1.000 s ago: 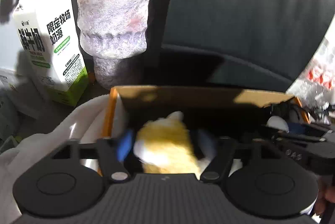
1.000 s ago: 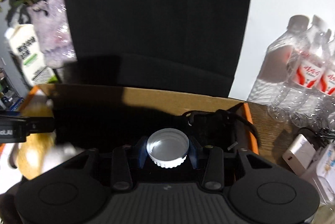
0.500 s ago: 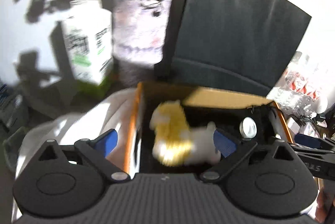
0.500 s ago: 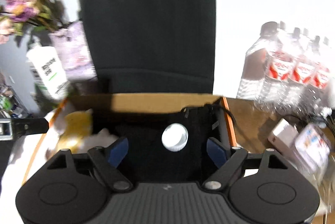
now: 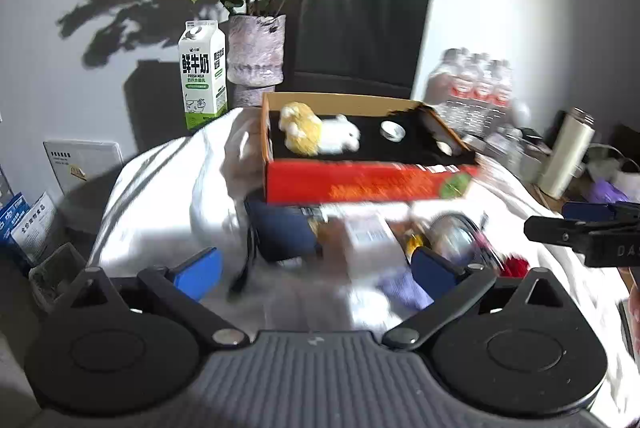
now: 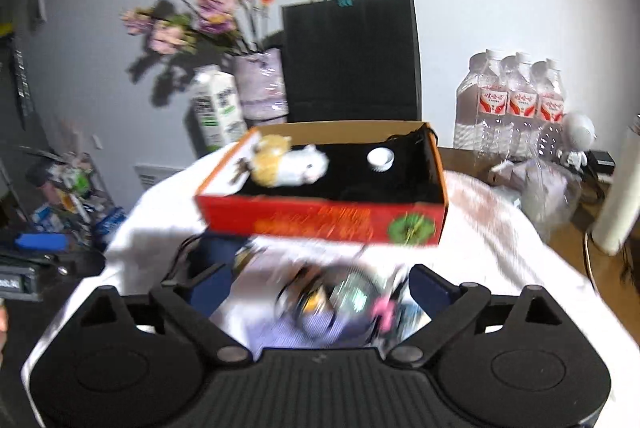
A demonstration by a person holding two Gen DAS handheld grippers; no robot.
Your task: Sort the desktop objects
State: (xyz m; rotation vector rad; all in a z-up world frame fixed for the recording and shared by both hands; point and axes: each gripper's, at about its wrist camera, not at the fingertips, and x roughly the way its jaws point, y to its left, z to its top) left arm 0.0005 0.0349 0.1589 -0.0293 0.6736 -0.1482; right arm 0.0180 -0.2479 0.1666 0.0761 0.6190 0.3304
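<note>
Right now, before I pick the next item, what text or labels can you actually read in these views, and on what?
"鲜牛奶" and "FRESH MILK": on the milk carton.
"DA", cut off: on the right gripper body at the frame edge.
Red box front print: blurred, unreadable.
Water bottles red labels: too small to read.
Blue packets at far left: characters too small to read.

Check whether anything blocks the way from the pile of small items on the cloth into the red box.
Only the box's near wall: it rises between the blurred pile and the box's black interior, so items must be lifted over it. Above, nothing visible blocks; the plush toy and white cap leave bare floor between them.
</note>
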